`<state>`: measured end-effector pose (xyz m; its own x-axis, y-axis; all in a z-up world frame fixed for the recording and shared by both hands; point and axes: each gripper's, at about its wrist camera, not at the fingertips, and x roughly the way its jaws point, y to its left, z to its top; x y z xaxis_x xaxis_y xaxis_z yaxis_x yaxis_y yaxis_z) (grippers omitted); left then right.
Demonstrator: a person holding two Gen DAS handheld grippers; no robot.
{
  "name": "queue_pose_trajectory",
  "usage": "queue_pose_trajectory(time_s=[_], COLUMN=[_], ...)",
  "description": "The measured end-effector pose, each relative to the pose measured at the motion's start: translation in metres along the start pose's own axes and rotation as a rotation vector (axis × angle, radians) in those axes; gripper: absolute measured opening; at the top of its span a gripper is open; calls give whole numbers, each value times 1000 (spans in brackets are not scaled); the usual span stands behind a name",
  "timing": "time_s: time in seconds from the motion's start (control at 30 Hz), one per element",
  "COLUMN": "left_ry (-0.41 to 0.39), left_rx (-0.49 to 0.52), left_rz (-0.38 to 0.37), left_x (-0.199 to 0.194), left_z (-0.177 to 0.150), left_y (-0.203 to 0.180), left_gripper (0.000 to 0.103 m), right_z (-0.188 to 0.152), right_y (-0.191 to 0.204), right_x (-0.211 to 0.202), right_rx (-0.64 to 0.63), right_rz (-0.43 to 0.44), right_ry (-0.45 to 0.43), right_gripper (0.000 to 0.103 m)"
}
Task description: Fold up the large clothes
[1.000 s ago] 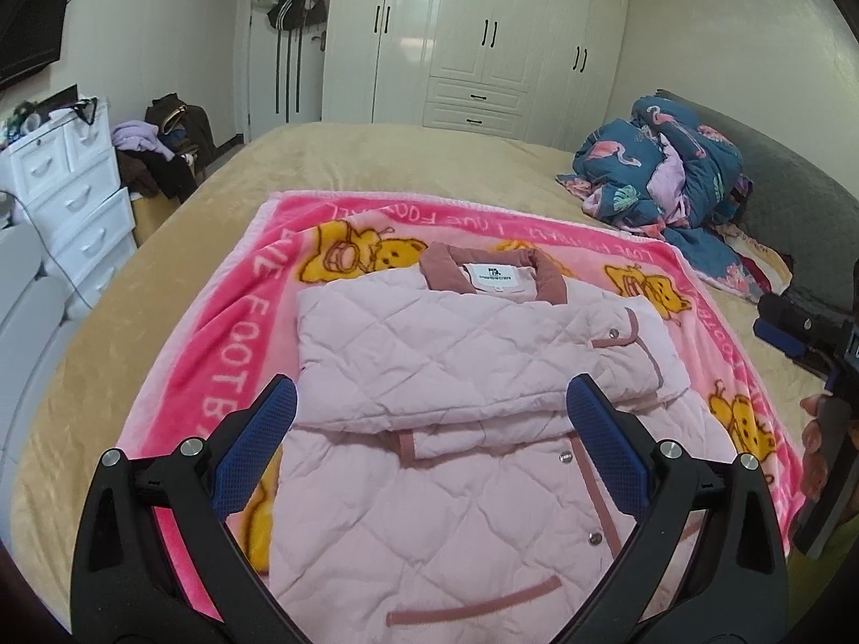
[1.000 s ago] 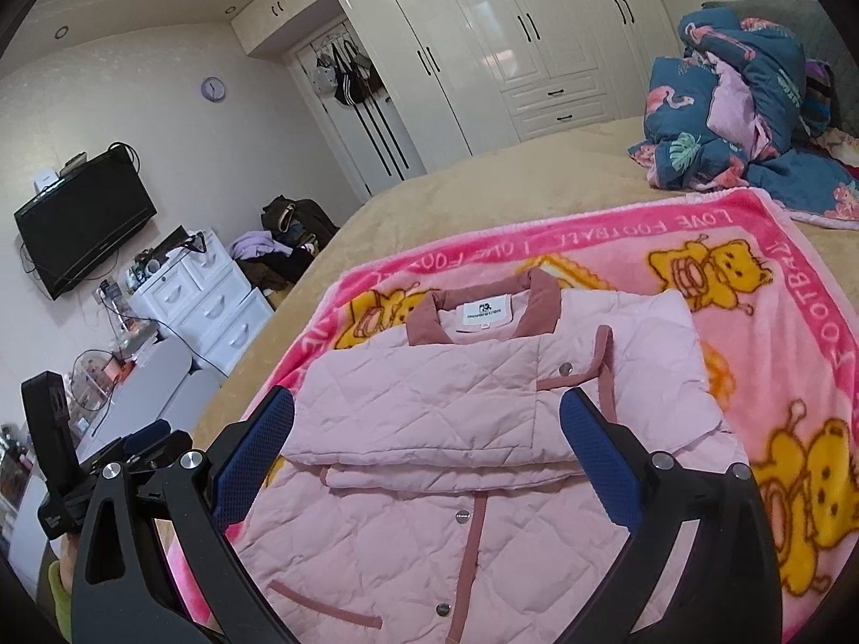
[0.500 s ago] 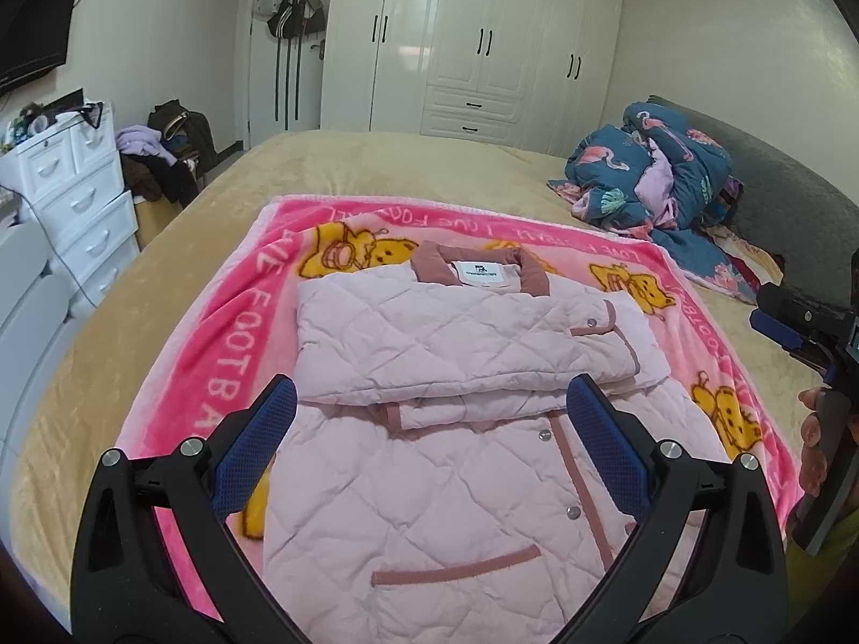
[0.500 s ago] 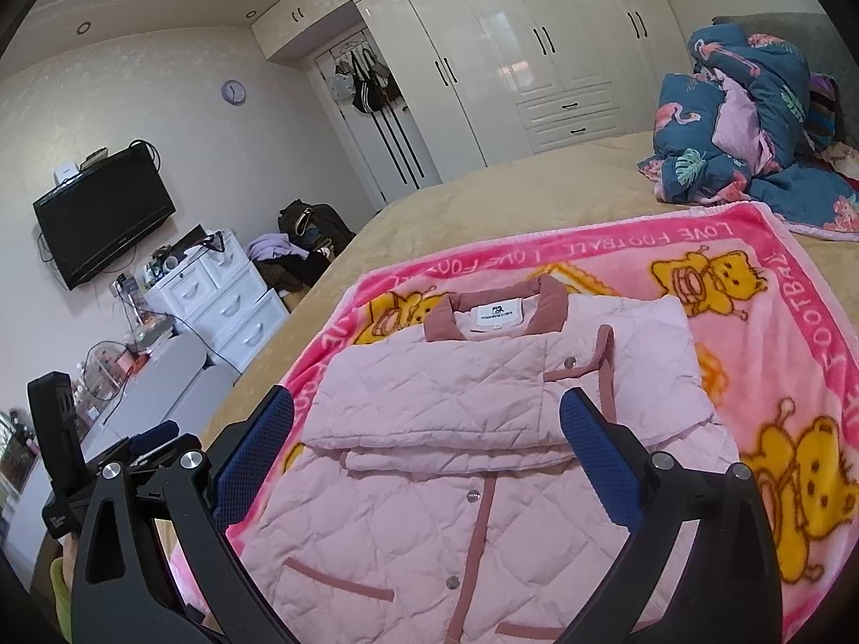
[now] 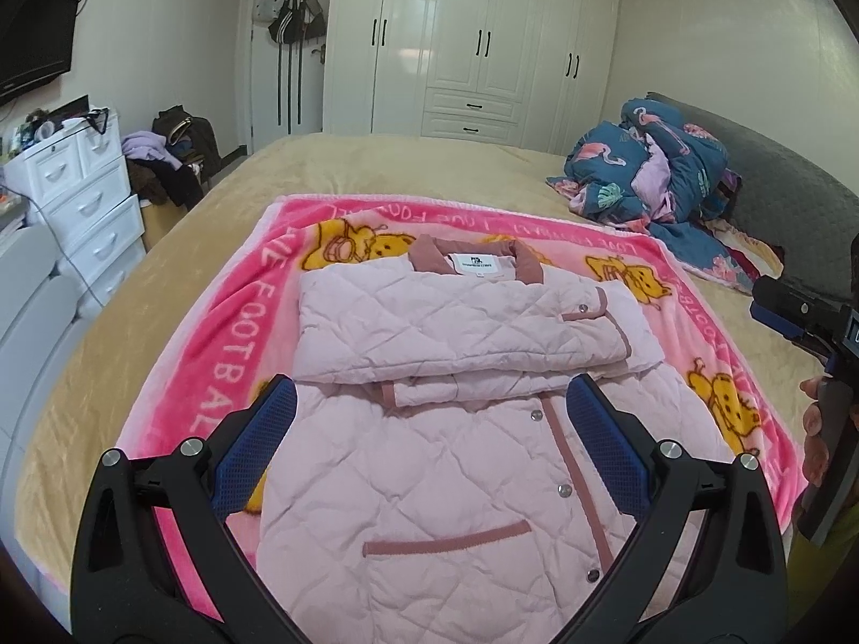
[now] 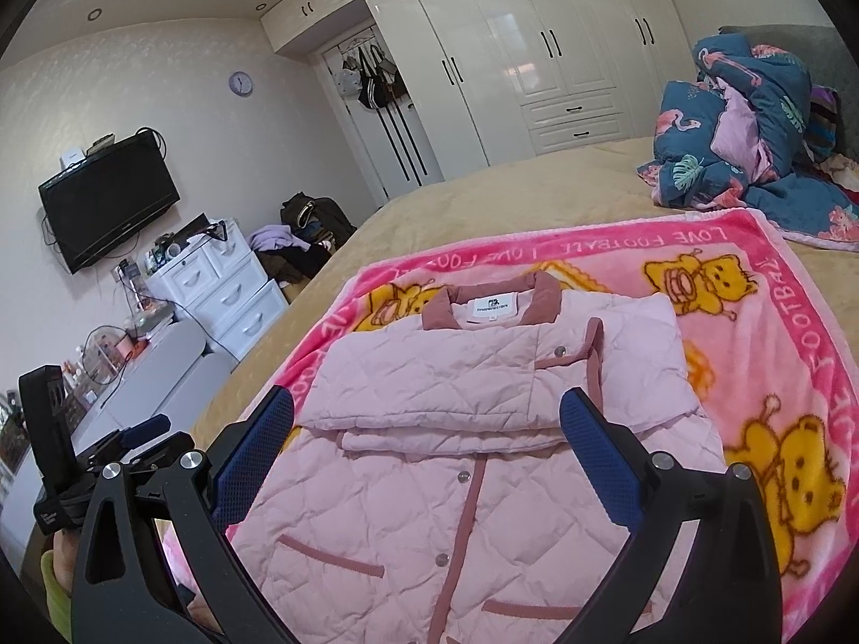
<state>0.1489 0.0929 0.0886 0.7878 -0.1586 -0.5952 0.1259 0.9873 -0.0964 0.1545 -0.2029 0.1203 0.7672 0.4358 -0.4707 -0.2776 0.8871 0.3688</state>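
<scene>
Jacket: pale pink quilted jacket [image 5: 472,461], sleeves folded across, centre frame on pink bear-print blanket [image 5: 215,375].
Left tool [image 5: 432,445]: spread wide, empty.
Right tool [image 6: 427,443]: spread wide, empty.

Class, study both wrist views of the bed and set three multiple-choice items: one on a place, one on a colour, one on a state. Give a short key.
1. What does the quilted jacket lie on?
A. the pink blanket
B. the white drawers
C. the floor

2. What colour is the jacket's collar?
A. green
B. dusty rose
C. black

3. How are the left gripper and right gripper?
A. both shut on cloth
B. one open
C. both open, empty

Key: A, blanket shows all round it; B, the collar is rose; C, the jaws stand wide above the jacket.
</scene>
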Motion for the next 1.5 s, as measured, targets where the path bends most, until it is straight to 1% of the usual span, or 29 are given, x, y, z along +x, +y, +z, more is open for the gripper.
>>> queue_pose_trajectory(time_s=[0.37, 0.83, 1.07, 1.3, 1.5], left_ry=[10, 49, 91, 152, 200], left_rx=[8, 17, 21, 8, -35], left_rz=[4, 11, 24, 62, 91], left_x=[-6, 0, 8, 19, 25], left_z=[-15, -36, -53, -75, -95], left_y=[-8, -16, -15, -4, 11], left_gripper=[95, 95, 95, 95, 95], right_z=[-12, -30, -49, -69, -83], right_y=[-5, -13, -23, -37, -45], right_x=[-8, -8, -3, 3, 9], right_rx=[-6, -18, -15, -3, 5], right_rz=[-7, -16, -35, -55, -53], right_ry=[17, 65, 119, 174, 214], right_gripper=[99, 99, 99, 99, 99])
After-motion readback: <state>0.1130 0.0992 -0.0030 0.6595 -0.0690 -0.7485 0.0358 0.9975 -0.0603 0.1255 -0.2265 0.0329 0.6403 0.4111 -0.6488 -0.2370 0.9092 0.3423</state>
